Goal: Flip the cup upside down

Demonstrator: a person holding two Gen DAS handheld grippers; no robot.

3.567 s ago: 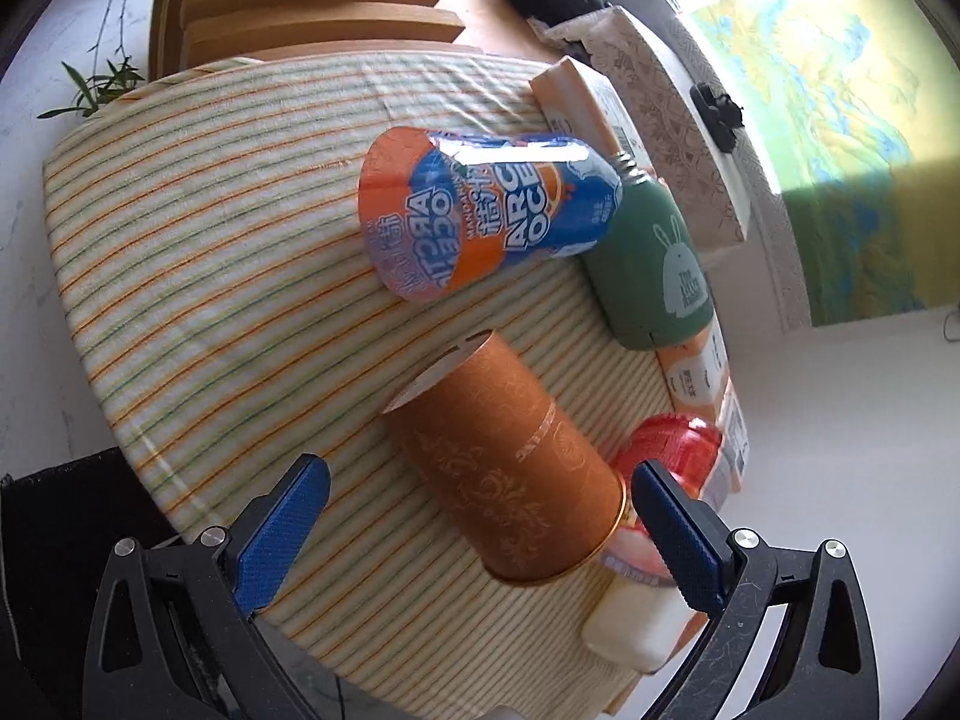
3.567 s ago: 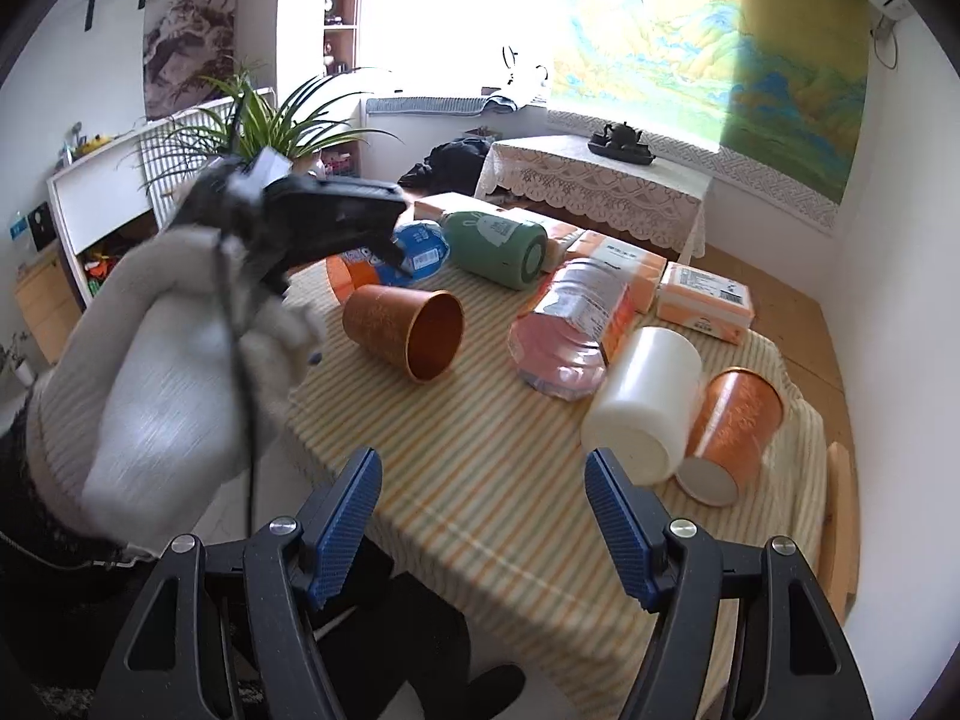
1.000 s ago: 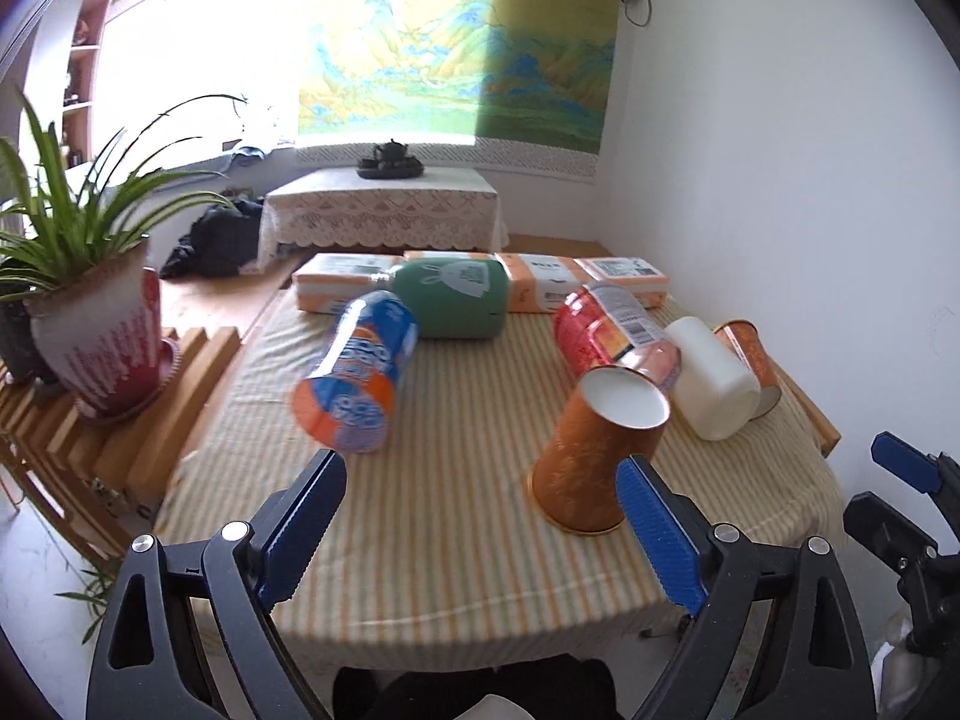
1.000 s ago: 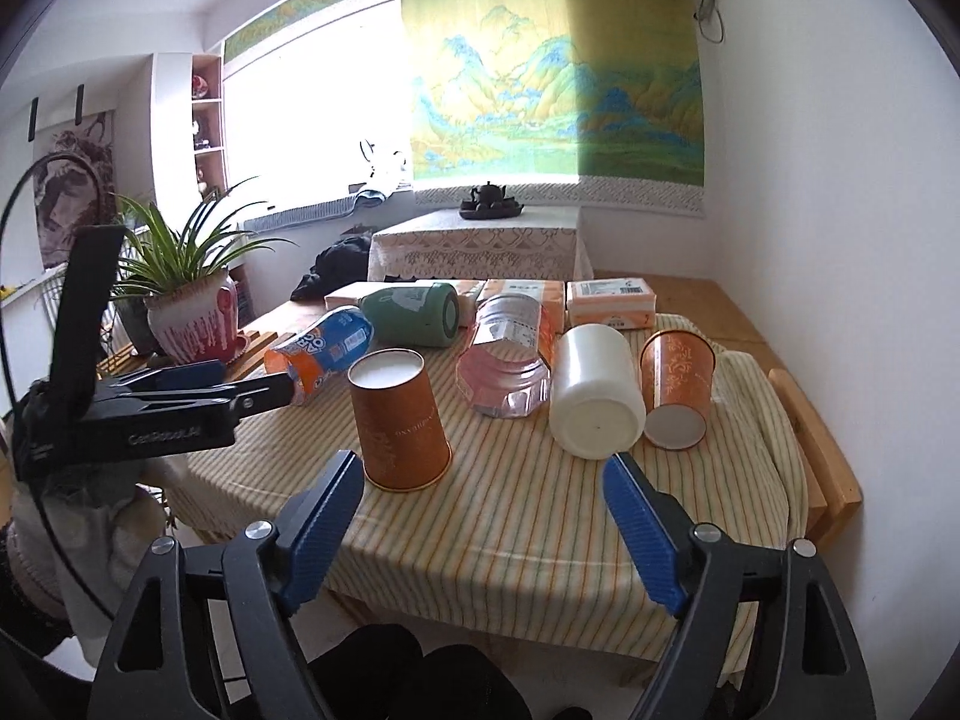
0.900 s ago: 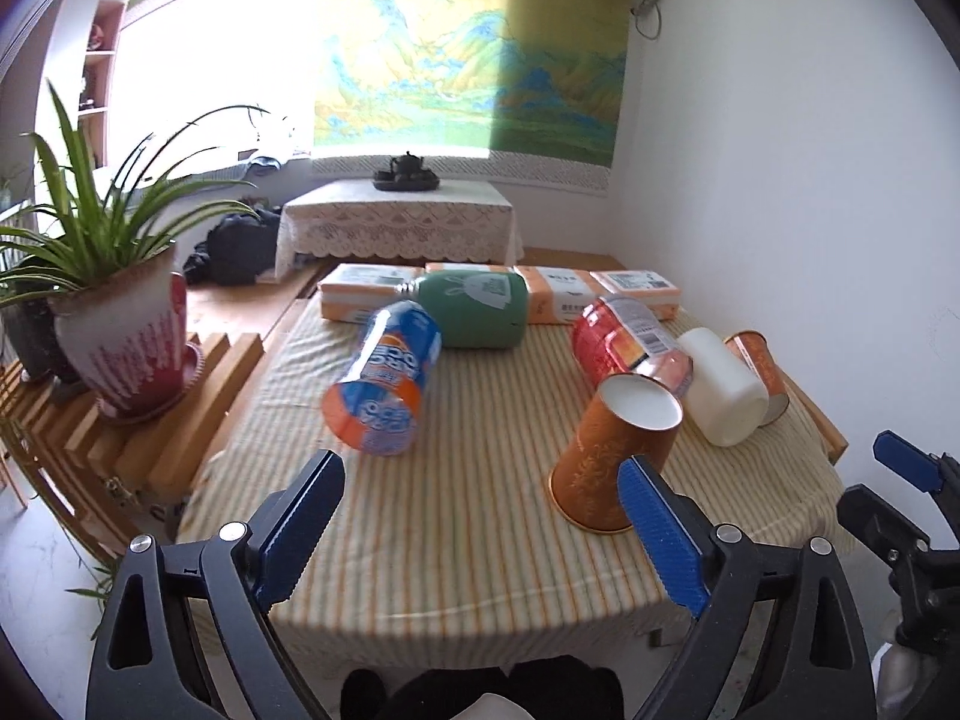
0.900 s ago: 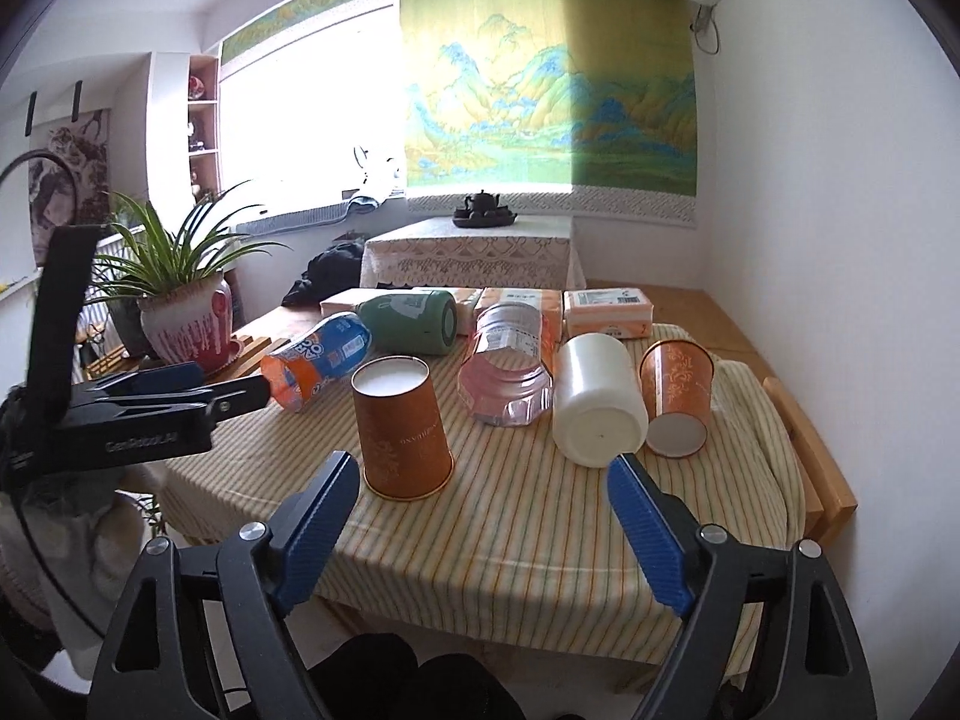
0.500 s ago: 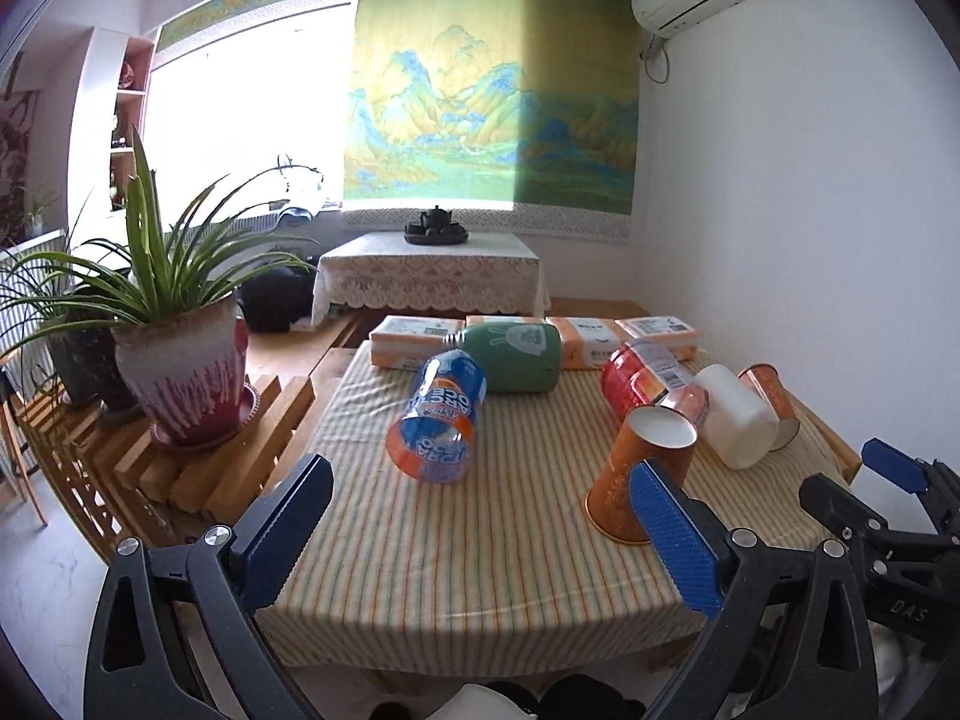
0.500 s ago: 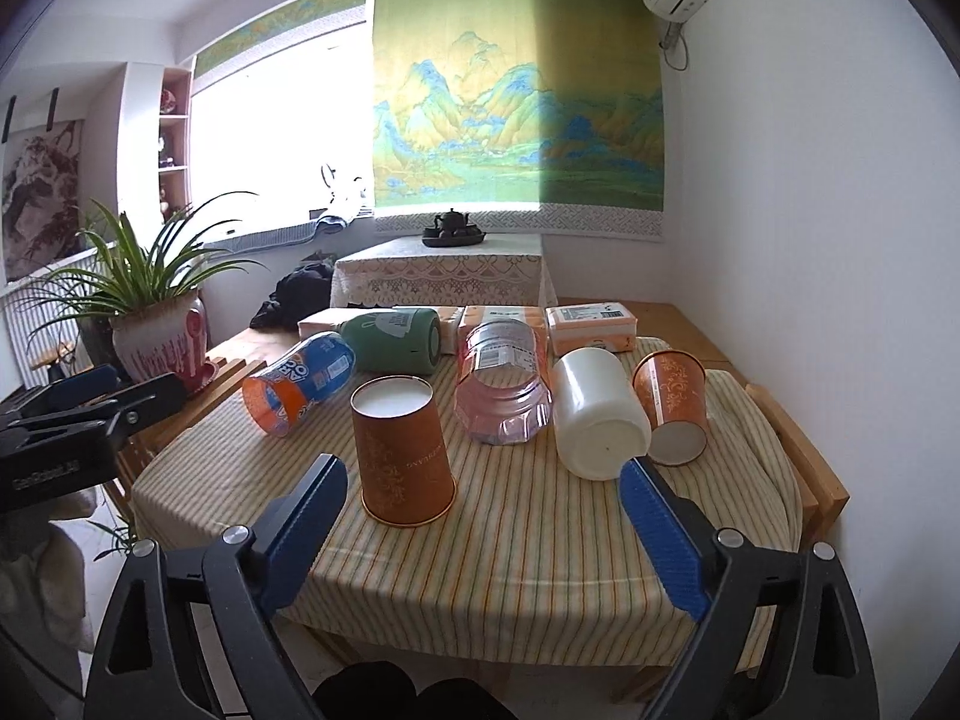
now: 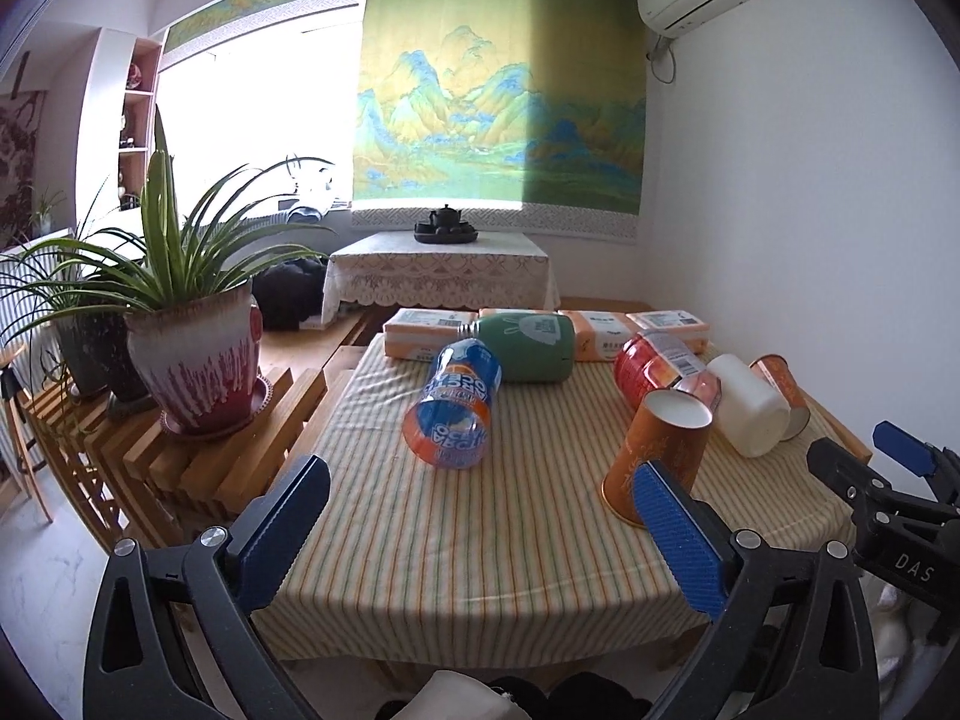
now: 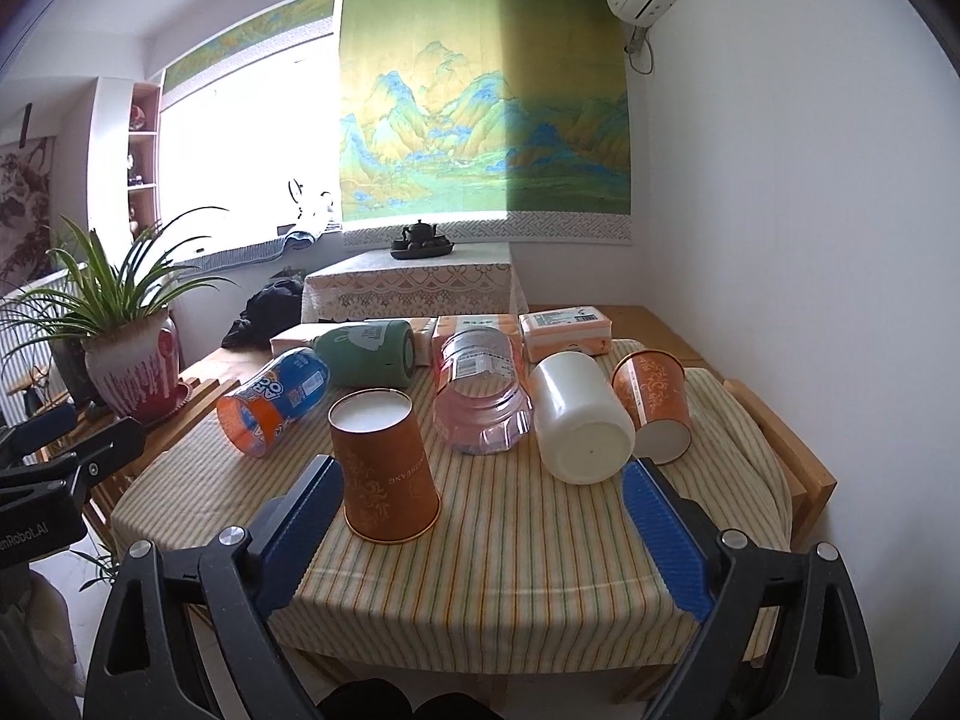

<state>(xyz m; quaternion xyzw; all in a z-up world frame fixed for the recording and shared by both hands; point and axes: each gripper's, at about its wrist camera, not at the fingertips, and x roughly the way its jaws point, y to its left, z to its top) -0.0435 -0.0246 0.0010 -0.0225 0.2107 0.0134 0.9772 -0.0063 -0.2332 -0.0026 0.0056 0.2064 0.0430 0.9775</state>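
An orange paper cup (image 10: 384, 468) stands upside down on the striped table, white base up; it also shows in the left wrist view (image 9: 657, 456). My left gripper (image 9: 480, 516) is open and empty, held back off the table's front edge. My right gripper (image 10: 483, 519) is open and empty, also back from the table, with the cup just beyond its left finger (image 10: 300, 531). The right gripper's tip shows at the right edge of the left wrist view (image 9: 900, 480).
Lying on the table (image 10: 528, 546): a blue-orange cup (image 10: 273, 399), a green bottle (image 10: 366, 354), a pink clear jar (image 10: 483, 399), a white cup (image 10: 579, 426), a second orange cup (image 10: 654, 411). Tissue packs (image 10: 564, 330) line the back. A potted plant (image 9: 192, 360) stands left.
The orange cup, lying on its side 3.6 s ago, now stands upside down. Both grippers have drawn back from the table and risen slightly over the last second.
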